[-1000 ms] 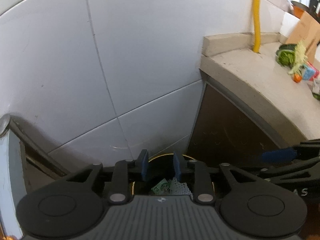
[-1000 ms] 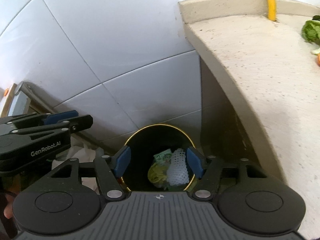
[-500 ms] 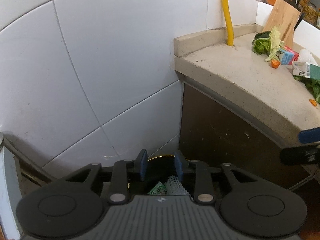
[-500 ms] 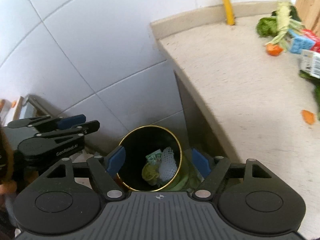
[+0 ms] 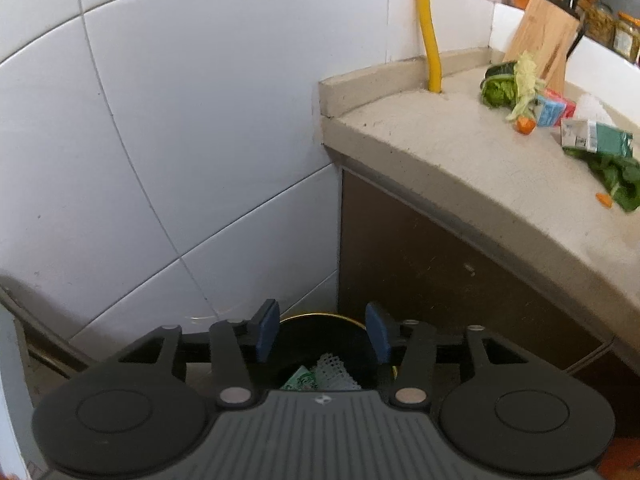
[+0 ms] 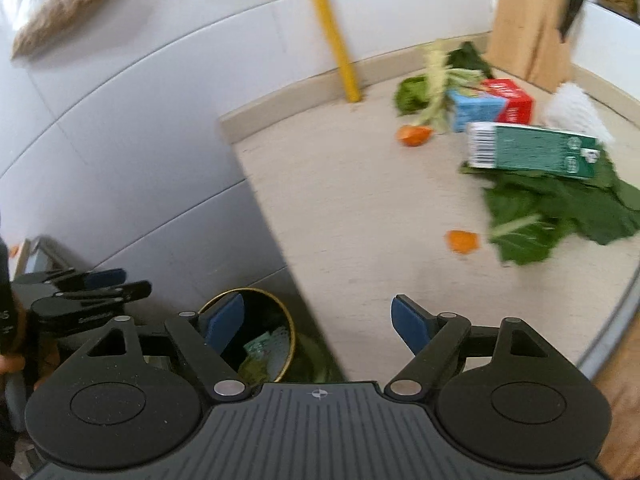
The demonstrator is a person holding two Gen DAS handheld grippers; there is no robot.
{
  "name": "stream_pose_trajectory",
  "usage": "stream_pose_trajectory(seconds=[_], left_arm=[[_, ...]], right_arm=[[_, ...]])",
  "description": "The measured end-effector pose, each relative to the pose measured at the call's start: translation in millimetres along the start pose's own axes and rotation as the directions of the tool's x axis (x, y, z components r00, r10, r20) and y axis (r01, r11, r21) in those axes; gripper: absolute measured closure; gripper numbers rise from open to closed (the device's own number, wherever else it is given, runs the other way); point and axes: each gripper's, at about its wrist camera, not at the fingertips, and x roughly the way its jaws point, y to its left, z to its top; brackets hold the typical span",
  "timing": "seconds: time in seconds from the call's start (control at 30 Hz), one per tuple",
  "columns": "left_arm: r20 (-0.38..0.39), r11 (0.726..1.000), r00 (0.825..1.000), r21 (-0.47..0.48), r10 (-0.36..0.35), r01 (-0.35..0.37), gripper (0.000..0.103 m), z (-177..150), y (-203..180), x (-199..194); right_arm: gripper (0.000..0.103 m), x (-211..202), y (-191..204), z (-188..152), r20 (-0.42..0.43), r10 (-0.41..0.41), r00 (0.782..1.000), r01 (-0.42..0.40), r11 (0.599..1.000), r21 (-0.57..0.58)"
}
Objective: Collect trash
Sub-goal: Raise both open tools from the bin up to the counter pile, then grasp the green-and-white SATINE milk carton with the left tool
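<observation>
Beside the tiled wall, at the end of the stone counter [image 6: 360, 216], your two grippers hang over a gold-rimmed bin [image 6: 256, 332] on the floor. Your left gripper [image 5: 322, 330] points down at the bin [image 5: 324, 344] with its jaws opening and nothing between them; a green wrapper [image 5: 302, 378] and a piece of white mesh [image 5: 334, 368] lie inside the bin below. Your right gripper [image 6: 318, 322] rides above the counter's edge, its jaws opening wide and empty, the left pad over the bin, the right pad over the countertop. On the counter, well beyond your right gripper, the trash waits: a green carton [image 6: 532, 150] lying on dark leaves [image 6: 560, 208], a blue carton [image 6: 474, 110] touching a red carton [image 6: 510, 100], a leafy stalk [image 6: 432, 84] and two orange scraps, one [image 6: 414, 135] near the stalk and one [image 6: 462, 240] just beside the dark leaves. A yellow pipe [image 6: 332, 32] rises from the counter's back corner, and a wooden knife block [image 6: 532, 24] stands at the far right.
</observation>
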Motion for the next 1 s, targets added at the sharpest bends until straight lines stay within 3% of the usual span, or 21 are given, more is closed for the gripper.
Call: stream_pose_trajectory(seconds=[0.13,0.33,0.6,0.8,1.0], left_arm=[[0.009,0.996,0.997,-0.053,-0.075,0.075,0.059,6,-8,-7],[0.060,0.986,0.985,-0.025,-0.164,0.166,0.054,31,-44,-13],[0.109,0.948,0.944,0.101,-0.311,0.301,0.050,82,-114,-6],[0.086,0.909,0.912,0.164,-0.400,0.383,0.050,116,-162,11],[0.052,0.862,0.881,0.242,-0.470,0.445,0.049,142,-205,31]], right_arm=[[0.017,-10,-24,4,0.022,-0.019,1.000,0.018,0.999,0.028],[0.017,-24,-55,16,0.051,-0.044,0.998,0.041,0.998,0.058],[0.016,-40,-109,36,0.121,-0.111,0.986,0.095,0.987,0.130],[0.014,-43,-145,48,0.134,-0.196,0.971,0.183,0.978,0.103],[0.014,-40,-178,57,0.136,-0.220,0.966,0.204,0.972,0.119]])
